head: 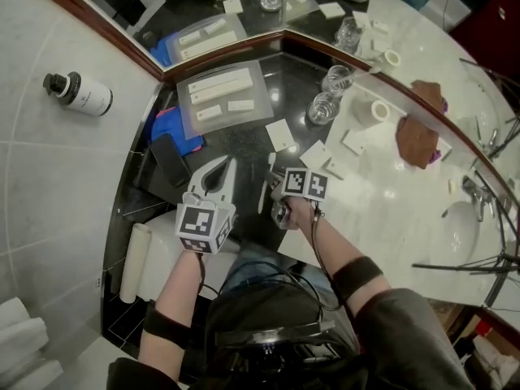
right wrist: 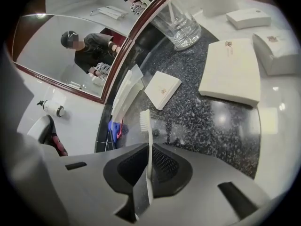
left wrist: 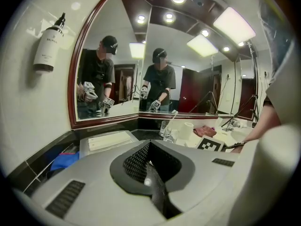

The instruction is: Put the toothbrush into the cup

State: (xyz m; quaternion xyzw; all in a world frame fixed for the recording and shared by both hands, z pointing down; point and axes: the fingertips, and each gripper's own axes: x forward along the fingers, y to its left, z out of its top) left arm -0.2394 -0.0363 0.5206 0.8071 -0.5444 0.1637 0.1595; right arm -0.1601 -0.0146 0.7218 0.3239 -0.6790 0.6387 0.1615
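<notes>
two glass cups [head: 323, 108] stand close together near the back edge of the dark tabletop [right wrist: 221, 121], by the mirror's corner. the right gripper [right wrist: 149, 166] has its jaws pinching the white toothbrush [right wrist: 147, 131] by the handle, bristles forward, above the tabletop's front part, well apart from the cups. the left gripper [left wrist: 149, 166] is empty, jaws pressed together.

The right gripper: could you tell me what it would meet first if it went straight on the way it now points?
Probably the black stone counter. The toothbrush held by the right gripper would touch it first, between the tray and the small white packet. Depth is hard to judge.
</notes>
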